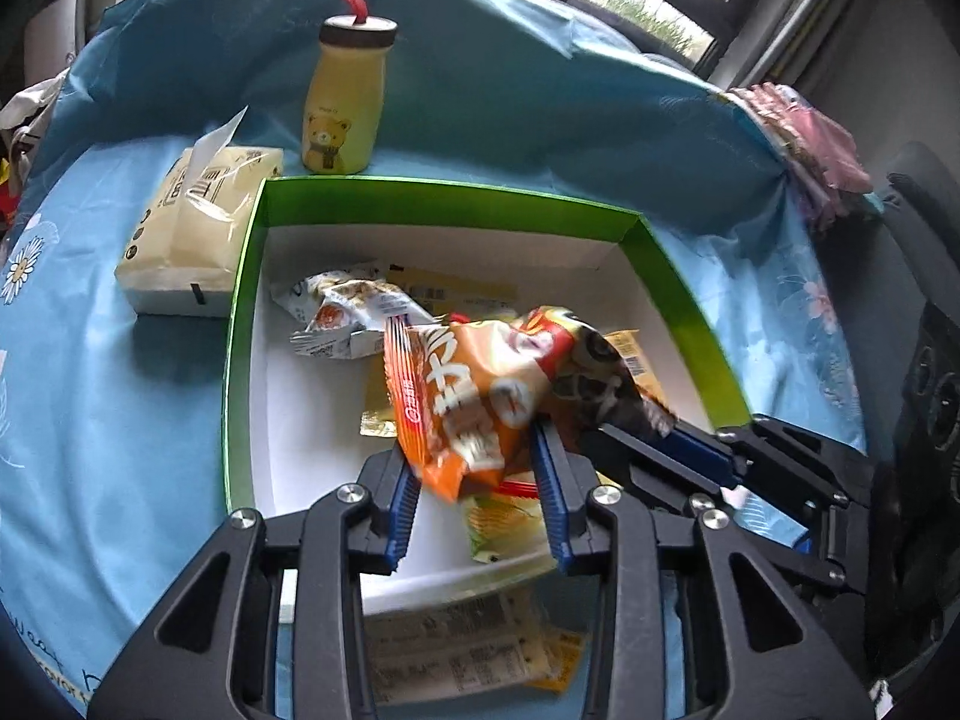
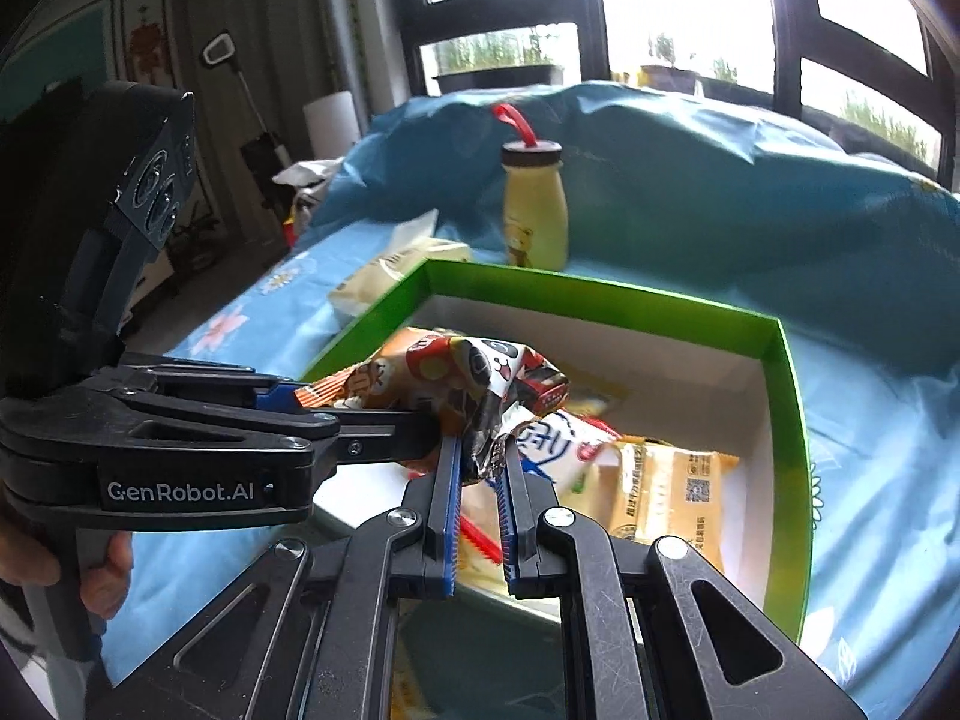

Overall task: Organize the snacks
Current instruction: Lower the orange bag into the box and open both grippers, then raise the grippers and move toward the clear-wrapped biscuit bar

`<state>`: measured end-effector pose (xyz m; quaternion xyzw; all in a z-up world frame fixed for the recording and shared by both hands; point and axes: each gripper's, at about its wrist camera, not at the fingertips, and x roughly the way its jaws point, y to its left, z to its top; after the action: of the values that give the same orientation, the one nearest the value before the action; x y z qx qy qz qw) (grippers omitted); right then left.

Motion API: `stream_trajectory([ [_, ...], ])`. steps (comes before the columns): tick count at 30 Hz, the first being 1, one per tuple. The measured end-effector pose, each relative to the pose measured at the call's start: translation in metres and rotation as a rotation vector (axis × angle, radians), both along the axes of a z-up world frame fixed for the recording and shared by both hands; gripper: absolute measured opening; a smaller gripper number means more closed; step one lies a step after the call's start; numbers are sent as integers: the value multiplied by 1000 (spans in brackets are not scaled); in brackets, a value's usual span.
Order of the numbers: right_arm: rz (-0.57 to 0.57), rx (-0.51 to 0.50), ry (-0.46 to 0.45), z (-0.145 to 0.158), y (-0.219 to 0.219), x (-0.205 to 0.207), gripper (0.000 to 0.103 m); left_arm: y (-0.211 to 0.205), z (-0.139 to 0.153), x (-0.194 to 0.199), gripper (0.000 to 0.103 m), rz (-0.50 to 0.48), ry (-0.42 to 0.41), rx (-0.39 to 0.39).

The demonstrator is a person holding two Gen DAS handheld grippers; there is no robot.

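A green box (image 1: pixel 678 276) with a white inside holds several snack packets (image 1: pixel 354 312). My left gripper (image 1: pixel 480 450) is shut on an orange snack bag (image 1: pixel 462 396) held above the box. My right gripper (image 2: pixel 483 456) is shut on the dark panda-print end (image 2: pixel 486 384) of the same bag. The right gripper reaches in from the right in the left wrist view (image 1: pixel 690 450). The left gripper comes in from the left in the right wrist view (image 2: pixel 288 408). The box (image 2: pixel 780 396) holds yellow and white packets (image 2: pixel 666 492).
A yellow bear bottle (image 1: pixel 345 108) with a red loop stands behind the box. A tissue pack (image 1: pixel 186 228) lies left of the box. A flat packet (image 1: pixel 462 654) lies in front of the box. Blue flowered cloth (image 1: pixel 120 396) covers the surface. Pink cloth (image 1: pixel 810 150) is at far right.
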<state>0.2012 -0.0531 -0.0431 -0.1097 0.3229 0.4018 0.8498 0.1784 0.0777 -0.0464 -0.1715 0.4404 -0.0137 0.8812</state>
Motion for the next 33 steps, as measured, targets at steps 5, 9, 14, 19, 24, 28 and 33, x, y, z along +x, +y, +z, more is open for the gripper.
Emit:
stream_trajectory([
  [5,-35,-6,13,-6,-2,3,13,10,-6,0,65,54,27,20],
  [9,-61,7,16,-3,-11,3,26,16,3,-12,71,72,0,34],
  [14,-87,32,17,4,-26,-7,41,16,20,-34,89,79,-42,66],
  [19,-85,28,15,8,-37,-28,41,12,28,-57,92,87,-57,97],
  [24,-83,25,17,10,-47,-52,41,5,29,-80,93,103,-46,130],
  [28,-87,33,22,12,-59,-73,41,1,30,-103,94,128,-31,152],
  [33,-110,39,38,13,-75,-90,42,-8,33,-126,94,137,-27,170],
])
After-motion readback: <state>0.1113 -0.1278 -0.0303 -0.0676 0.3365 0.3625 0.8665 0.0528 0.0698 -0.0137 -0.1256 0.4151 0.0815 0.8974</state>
